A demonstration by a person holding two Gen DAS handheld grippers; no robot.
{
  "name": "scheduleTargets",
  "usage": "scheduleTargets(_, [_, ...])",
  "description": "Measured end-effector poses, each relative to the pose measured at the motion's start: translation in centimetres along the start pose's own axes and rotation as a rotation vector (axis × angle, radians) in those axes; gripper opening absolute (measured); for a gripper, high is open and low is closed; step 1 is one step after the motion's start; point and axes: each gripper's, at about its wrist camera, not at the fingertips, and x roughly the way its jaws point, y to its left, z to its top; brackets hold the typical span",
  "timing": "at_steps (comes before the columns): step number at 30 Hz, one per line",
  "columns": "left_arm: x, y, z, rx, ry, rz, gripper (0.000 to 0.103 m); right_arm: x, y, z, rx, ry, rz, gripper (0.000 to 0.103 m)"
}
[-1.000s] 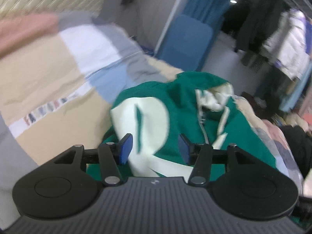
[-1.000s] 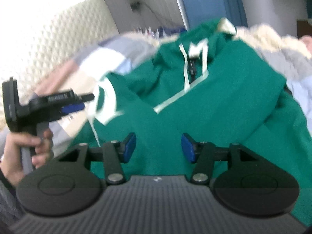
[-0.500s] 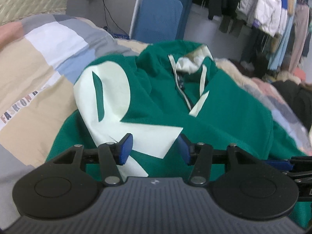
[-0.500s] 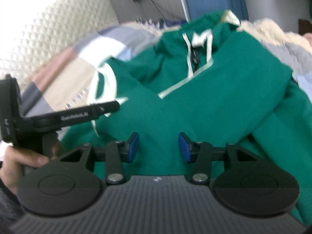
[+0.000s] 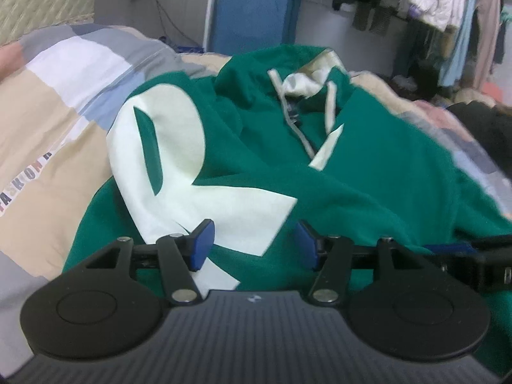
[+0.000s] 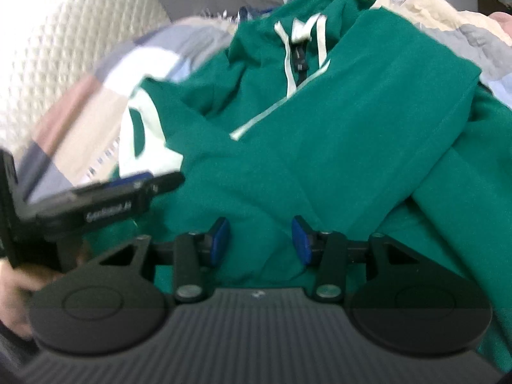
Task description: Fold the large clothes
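A green hoodie with a large white letter print and white drawstrings lies crumpled on the bed, hood at the far end. It also fills the right wrist view. My left gripper is open and empty just above the hoodie's near part, over the white print. My right gripper is open and empty over the plain green fabric. The left gripper's body shows at the left in the right wrist view; the right gripper's tip shows at the right in the left wrist view.
The hoodie rests on a patchwork quilt in beige, white, blue and grey. A quilted headboard is to the left. A blue folded board stands behind the bed. Hanging clothes and piled clothes are at the far right.
Both grippers have moved closer and lower over the hoodie, and toward each other. The left view swung right from the quilt onto the hoodie. Both stayed open.
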Motion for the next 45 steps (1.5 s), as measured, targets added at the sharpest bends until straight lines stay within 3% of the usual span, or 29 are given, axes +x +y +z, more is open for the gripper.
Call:
scheduleTargets(4, [-3.3, -0.6, 1.4, -0.015, -0.054, -0.014, 0.064, -3.4, 0.0, 1.2, 0.023, -0.103, 0.027, 0.05])
scheduleTargets(7, [-5.2, -1.2, 3.9, -0.033, -0.094, -0.047, 0.067, -5.4, -0.4, 3.4, 0.015, -0.178, 0.023, 0.067])
scheduleTargets(8, [-5.5, -1.5, 5.0, -0.044, -0.108, -0.054, 0.068, -5.7, -0.6, 4.3, 0.001, -0.188, 0.021, 0.068])
scheduleTargets(13, [-2.9, -2.4, 12.2, -0.054, -0.106, -0.056, 0.068, -4.8, -3.3, 10.9, -0.033, -0.254, -0.042, 0.068])
scheduleTargets(17, [3.6, -2.5, 18.7, -0.034, -0.051, -0.028, 0.069, -0.8, -7.2, 17.3, -0.013, -0.268, -0.108, 0.068])
scheduleTargets(23, [16.8, -1.3, 26.8, 0.064, -0.007, 0.037, 0.069, 8.7, -13.1, 27.0, 0.013, -0.27, -0.182, 0.068])
scheduleTargets(30, [30.2, 2.9, 30.0, 0.029, 0.046, 0.089, 0.069, 18.9, -17.4, 32.9, 0.003, -0.239, -0.209, 0.067])
scheduleTargets(33, [34.2, 4.6, 30.3, -0.017, 0.087, 0.003, 0.068, 22.4, -18.2, 34.3, -0.039, -0.192, -0.233, 0.065])
scheduleTargets(36, [37.2, 4.4, 30.4, 0.02, 0.128, -0.034, 0.068, 24.4, -18.3, 35.2, -0.052, -0.177, -0.231, 0.056])
scheduleTargets(39, [38.7, 3.4, 30.4, 0.058, 0.145, -0.035, 0.064, 25.6, -17.9, 36.1, -0.065, -0.169, -0.222, 0.036])
scheduleTargets(40, [38.9, 3.2, 30.3, 0.049, 0.153, -0.03, 0.05, 25.8, -17.5, 36.4, -0.081, -0.158, -0.229, 0.021])
scheduleTargets(41, [39.3, 3.1, 30.5, 0.041, 0.17, -0.026, 0.031, 25.8, -16.9, 36.5, -0.101, -0.158, -0.241, 0.013])
scheduleTargets(43, [39.4, 3.0, 31.1, 0.032, 0.194, -0.024, 0.018, 24.9, -15.6, 36.8, -0.137, -0.185, -0.223, 0.01])
scheduleTargets(45, [38.5, 2.7, 31.7, 0.041, 0.18, -0.031, 0.015, 23.4, -14.2, 37.1, -0.165, -0.219, -0.193, 0.009])
